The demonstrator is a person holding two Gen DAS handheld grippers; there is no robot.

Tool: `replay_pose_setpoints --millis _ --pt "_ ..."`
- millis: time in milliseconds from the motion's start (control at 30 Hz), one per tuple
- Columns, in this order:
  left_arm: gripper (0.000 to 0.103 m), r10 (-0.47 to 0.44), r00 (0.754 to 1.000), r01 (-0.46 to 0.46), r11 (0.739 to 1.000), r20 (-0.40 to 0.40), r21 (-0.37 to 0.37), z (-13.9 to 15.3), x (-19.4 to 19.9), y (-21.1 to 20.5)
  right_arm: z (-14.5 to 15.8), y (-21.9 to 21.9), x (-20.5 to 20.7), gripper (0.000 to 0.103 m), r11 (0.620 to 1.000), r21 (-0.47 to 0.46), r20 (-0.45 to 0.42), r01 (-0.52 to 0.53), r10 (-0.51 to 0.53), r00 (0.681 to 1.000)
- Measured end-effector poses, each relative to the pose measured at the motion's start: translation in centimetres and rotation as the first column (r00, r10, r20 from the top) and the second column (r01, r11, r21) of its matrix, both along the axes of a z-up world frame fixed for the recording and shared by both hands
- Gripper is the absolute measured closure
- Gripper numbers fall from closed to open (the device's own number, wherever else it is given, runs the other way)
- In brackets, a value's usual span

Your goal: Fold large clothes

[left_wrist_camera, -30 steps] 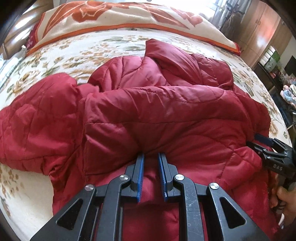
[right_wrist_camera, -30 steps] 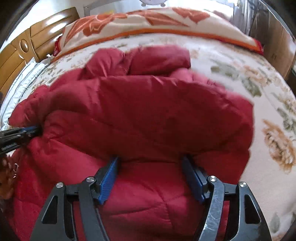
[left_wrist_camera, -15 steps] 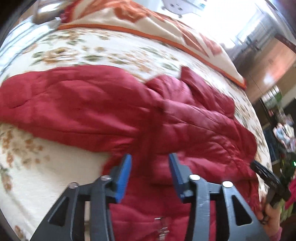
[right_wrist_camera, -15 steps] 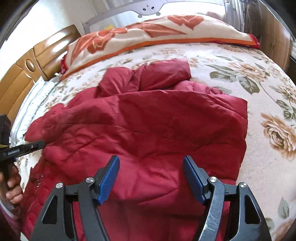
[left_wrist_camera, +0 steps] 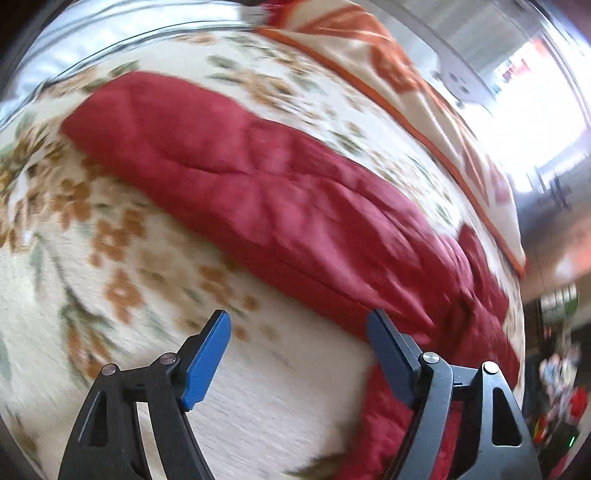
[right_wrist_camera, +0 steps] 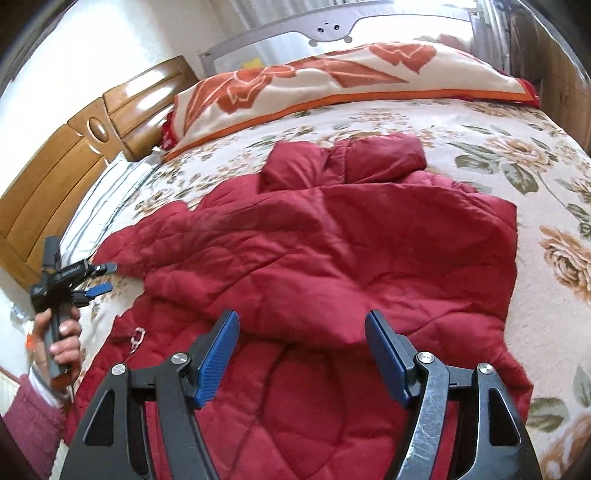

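A red quilted puffer jacket (right_wrist_camera: 325, 258) lies on the floral bedspread (right_wrist_camera: 517, 155), its right side folded over the body and its hood toward the pillow. Its left sleeve (left_wrist_camera: 229, 177) stretches out flat across the bed in the left wrist view. My left gripper (left_wrist_camera: 297, 332) is open and empty, just short of the sleeve's near edge; it also shows at the left of the right wrist view (right_wrist_camera: 103, 277). My right gripper (right_wrist_camera: 301, 332) is open and empty above the jacket's lower part.
An orange-flowered pillow (right_wrist_camera: 332, 81) lies at the far side of the bed. A wooden headboard (right_wrist_camera: 74, 155) stands at the left. A grey bed rail (right_wrist_camera: 332, 26) runs behind the pillow. Wooden cabinets (right_wrist_camera: 565, 92) stand at the right.
My left gripper let go of the jacket, opened wide and swung left toward the outstretched sleeve. My right gripper stayed open and drew back and up from the jacket.
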State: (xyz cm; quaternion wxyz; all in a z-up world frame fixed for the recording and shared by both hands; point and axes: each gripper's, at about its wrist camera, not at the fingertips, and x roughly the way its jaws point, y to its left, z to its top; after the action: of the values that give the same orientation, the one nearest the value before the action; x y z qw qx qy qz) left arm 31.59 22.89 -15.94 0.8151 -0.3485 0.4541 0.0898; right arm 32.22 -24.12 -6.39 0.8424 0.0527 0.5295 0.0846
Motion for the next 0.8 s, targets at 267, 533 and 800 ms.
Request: replay_pose_setpoints --millis 267,533,800 --pt "0.026 0.19 0.979 -0.187 0.982 -0.069 0.036 -1.6 0.8 7.4 0.3 0.7 -1.5 0.031 1.0 0.005 -0.005 -0.015 0.015 1.0" --pt "0.027 0.298 0.952 -0.299 0.954 -0.065 0.001 -2.7 3.7 11.3 0.6 0.1 -1.8 0.031 1.0 0.001 0.002 -0.001 0.001 1.0" --pt "0.092 0.25 0.968 -0.248 0.967 -0.026 0.064 -0.8 5.9 10.4 0.5 -0.3 -2.1 0.031 1.0 0.0 0.005 0.002 -0.002 1.0"
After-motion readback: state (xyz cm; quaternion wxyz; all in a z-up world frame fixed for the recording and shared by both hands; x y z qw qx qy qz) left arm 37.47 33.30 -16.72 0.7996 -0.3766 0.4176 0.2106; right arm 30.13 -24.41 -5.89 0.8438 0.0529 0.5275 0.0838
